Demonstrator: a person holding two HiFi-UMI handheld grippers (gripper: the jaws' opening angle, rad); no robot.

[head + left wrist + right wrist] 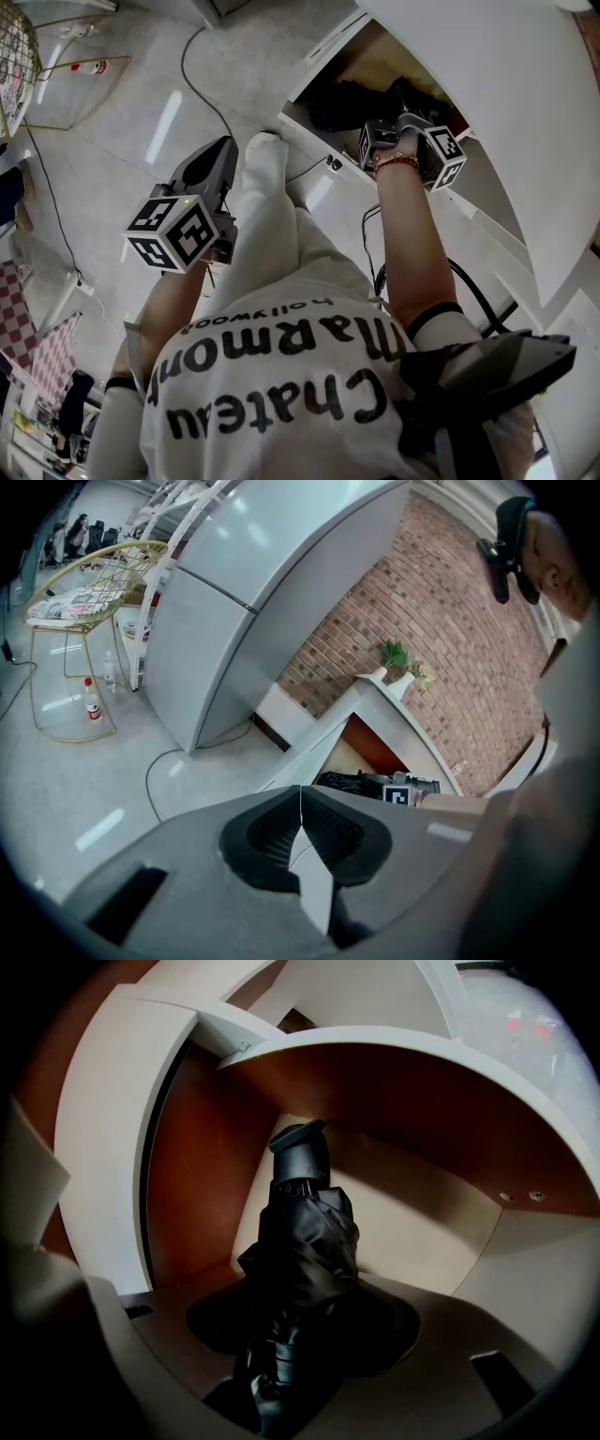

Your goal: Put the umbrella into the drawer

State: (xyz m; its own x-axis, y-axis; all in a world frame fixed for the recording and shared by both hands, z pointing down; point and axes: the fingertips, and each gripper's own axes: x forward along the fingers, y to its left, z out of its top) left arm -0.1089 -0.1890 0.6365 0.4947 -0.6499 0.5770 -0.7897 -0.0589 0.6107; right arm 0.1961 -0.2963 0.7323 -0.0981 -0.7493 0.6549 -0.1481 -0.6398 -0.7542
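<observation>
A black folded umbrella point(305, 1232) sits between the jaws of my right gripper point(300, 1307), which is shut on its lower part. Its handle end point(300, 1147) points into the open drawer point(422, 1213), a box with brown walls and a pale floor. In the head view the right gripper point(412, 141) reaches over the drawer's point(370, 58) rim, with the umbrella point(352, 103) dark inside. My left gripper point(214, 159) hangs over the floor to the left of the drawer. Its jaws point(300, 803) are shut with nothing in them.
The drawer belongs to a white cabinet point(506, 84) against a brick wall point(441, 639). A tall grey fridge point(253, 583), a gold wire chair point(84, 592), a bottle point(91, 700) and a floor cable point(202, 84) are around. The person's white trouser leg point(272, 216) stands between the grippers.
</observation>
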